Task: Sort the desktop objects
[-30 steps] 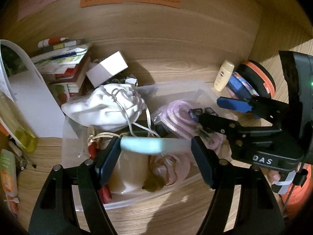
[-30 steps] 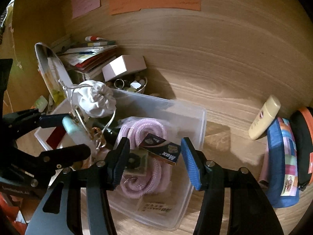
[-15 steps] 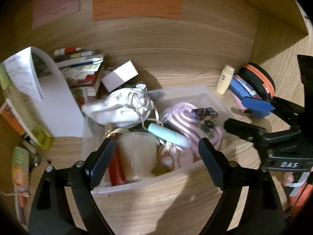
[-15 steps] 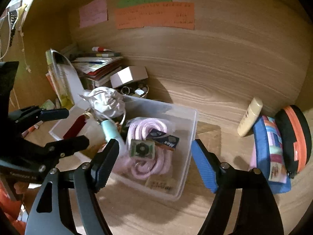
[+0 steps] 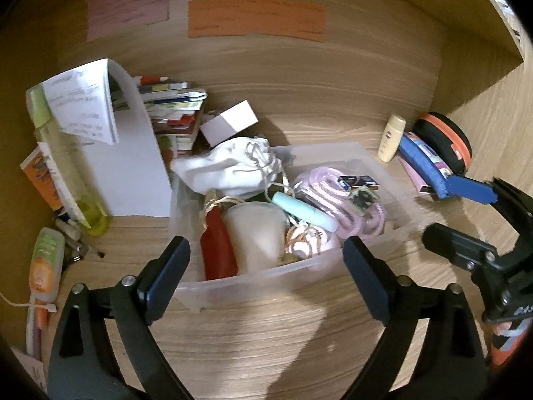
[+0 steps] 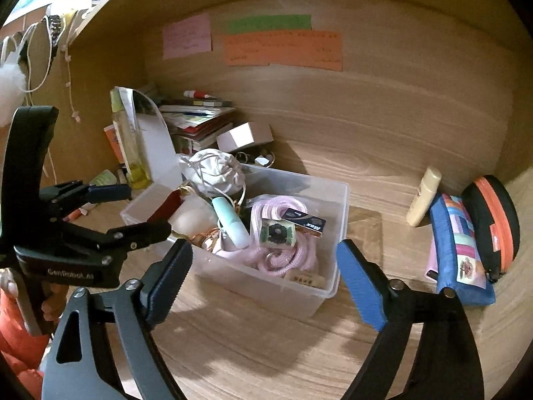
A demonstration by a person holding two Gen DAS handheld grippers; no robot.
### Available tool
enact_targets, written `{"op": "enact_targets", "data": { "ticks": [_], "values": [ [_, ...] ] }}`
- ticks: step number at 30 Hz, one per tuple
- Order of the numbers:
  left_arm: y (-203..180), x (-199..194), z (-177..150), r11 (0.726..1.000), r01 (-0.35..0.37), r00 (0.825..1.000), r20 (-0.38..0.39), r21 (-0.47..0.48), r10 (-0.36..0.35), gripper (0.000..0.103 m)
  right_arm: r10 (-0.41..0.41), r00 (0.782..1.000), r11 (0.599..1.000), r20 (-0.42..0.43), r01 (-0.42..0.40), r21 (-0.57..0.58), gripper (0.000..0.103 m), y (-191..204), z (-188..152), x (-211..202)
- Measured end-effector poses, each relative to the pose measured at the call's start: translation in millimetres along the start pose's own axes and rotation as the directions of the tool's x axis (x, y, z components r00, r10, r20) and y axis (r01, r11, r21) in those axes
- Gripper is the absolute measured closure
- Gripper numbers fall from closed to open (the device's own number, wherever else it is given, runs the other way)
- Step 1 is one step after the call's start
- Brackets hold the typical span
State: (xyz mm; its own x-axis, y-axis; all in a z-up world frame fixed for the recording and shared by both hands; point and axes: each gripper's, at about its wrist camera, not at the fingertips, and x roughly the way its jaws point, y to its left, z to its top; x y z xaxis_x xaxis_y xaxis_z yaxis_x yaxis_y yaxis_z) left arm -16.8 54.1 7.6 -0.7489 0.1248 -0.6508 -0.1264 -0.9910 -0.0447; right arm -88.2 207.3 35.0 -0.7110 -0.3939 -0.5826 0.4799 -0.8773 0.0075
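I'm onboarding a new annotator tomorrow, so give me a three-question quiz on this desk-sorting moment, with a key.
1. True or false: the pale mint-green tube lies inside the clear plastic storage bin.
2. Which item stands outside the bin, near the blue fabric pencil pouch?
A. the white drawstring cloth bag
B. the cream squeeze bottle
C. the pink coiled cord
3. Fill in: both the left claw and the right claw are ____ and hold nothing.

Key: 1 true; 2 B; 3 open.
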Motion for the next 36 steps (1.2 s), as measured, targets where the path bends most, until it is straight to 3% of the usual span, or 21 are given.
{"op": "enact_targets", "data": {
  "ticks": [5,9,16,36],
  "values": [
    [3.2,-2.2,-6.3,0.999,-0.045,0.999,0.01,-0.022,0.045,0.009,-0.01,1.0,0.999,0.013,0.01,0.041,0.012,-1.6,-9.7,-1.3],
    [4.2,-3.5,-9.6,0.998,-0.051,0.998,0.022,-0.029,0.052,0.009,-0.067,0.997,0.996,0.044,0.065,0.057,0.012,-5.7,-10.8,4.2],
    [6.0,0.5,-12.1,0.998,-0.054,0.998,0.016,-0.031,0.055,0.009,-0.006,1.0,0.995,0.011,0.005,0.096,0.012,-13.4,-12.7,21.2],
    [4.5,6.4,-12.4,0.998,-0.045,0.999,-0.008,-0.033,0.045,0.009,0.018,1.0,0.995,-0.005,-0.018,0.1,0.012,-10.1,-16.4,23.2]
  ]
}}
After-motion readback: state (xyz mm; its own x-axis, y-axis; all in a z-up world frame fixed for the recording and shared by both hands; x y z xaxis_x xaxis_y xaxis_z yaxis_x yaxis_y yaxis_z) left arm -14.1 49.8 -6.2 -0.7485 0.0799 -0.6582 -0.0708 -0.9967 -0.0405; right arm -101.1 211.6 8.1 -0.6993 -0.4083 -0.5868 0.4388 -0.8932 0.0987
